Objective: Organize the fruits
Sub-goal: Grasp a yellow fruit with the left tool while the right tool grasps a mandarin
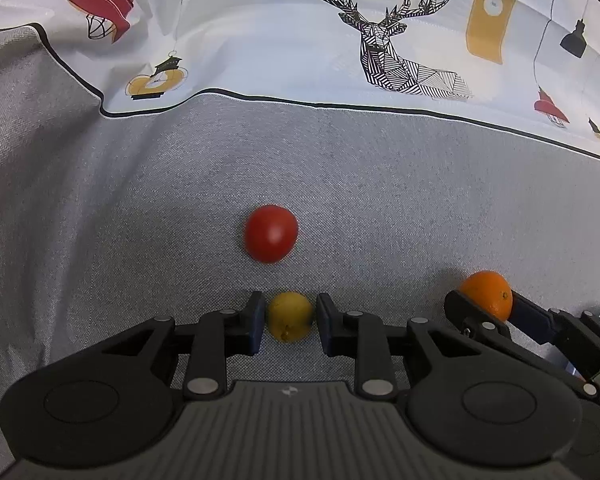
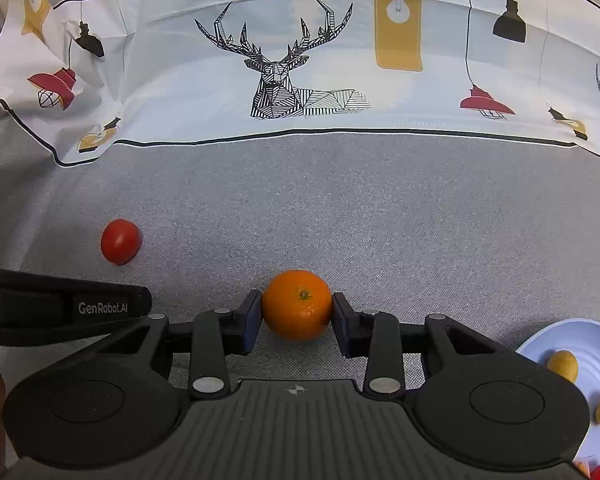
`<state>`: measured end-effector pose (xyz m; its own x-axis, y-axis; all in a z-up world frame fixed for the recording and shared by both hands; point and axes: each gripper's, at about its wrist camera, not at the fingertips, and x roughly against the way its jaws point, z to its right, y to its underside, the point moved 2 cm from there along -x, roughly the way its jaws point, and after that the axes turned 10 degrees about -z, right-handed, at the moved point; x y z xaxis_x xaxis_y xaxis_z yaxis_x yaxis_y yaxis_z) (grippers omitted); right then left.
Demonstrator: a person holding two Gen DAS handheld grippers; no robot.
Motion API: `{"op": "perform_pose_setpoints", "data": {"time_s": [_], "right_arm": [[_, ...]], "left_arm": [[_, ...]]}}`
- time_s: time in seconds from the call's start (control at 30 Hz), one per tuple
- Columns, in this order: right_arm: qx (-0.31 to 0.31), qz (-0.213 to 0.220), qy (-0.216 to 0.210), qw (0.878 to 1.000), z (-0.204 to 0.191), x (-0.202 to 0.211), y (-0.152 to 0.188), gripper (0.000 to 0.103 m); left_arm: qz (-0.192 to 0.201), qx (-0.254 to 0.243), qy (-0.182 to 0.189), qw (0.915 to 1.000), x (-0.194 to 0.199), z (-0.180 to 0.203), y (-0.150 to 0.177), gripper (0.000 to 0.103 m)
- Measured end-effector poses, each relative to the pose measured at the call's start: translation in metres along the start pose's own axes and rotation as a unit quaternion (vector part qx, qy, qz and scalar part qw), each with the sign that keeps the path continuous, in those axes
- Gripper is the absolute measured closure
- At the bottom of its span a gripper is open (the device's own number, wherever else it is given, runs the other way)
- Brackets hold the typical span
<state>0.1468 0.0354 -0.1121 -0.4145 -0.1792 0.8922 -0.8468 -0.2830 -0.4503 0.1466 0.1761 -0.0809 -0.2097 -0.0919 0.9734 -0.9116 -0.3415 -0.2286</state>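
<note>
Both tongs are clenched on fruit resting on the grey counter (image 2: 380,208): the left tongs (image 1: 290,316) grasp a small yellow fruit (image 1: 290,316), the right tongs (image 2: 297,305) an orange (image 2: 297,305). Round skins could slip from the narrow pads on lifting and roll toward the loose tomato (image 1: 271,234), short of the plate (image 2: 580,340) at the right.

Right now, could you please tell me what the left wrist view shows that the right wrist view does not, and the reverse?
Only the left wrist view shows the yellow fruit, sitting between the left claw fingers.

Only the right wrist view shows the plate at the lower right, with small yellow fruits on it, and the words FASHION HOME on the printed cloth.

Both show the orange gripped by the right claw, the tomato lying free on the grey cloth, and the deer print.
</note>
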Motion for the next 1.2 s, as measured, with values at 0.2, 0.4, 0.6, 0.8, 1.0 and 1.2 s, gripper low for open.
{"op": "perform_pose_setpoints", "data": {"time_s": [0.2,0.4,0.6,0.8,1.0,1.2], "right_arm": [[0.000,0.000,-0.001,1.000,0.000,0.001,0.000,0.064],[0.000,0.000,-0.002,1.000,0.000,0.001,0.000,0.064],[-0.001,0.000,-0.002,1.000,0.000,0.001,0.000,0.064],[-0.001,0.000,-0.003,1.000,0.000,0.001,0.000,0.064],[-0.003,0.001,-0.004,1.000,0.001,0.002,-0.001,0.064],[-0.004,0.002,-0.004,1.000,0.002,0.002,-0.001,0.064]], "left_arm": [[0.008,-0.004,-0.023,0.9997,0.001,-0.001,0.000,0.063],[0.007,-0.015,-0.027,0.9995,-0.002,0.001,0.001,0.059],[0.012,-0.012,-0.039,0.9991,-0.001,0.002,0.001,0.056],[0.015,-0.018,-0.030,0.9993,0.001,0.005,0.002,0.075],[0.024,-0.007,-0.016,0.9996,0.006,0.003,0.000,0.075],[0.026,-0.009,0.002,0.9996,0.009,0.007,0.000,0.075]]}}
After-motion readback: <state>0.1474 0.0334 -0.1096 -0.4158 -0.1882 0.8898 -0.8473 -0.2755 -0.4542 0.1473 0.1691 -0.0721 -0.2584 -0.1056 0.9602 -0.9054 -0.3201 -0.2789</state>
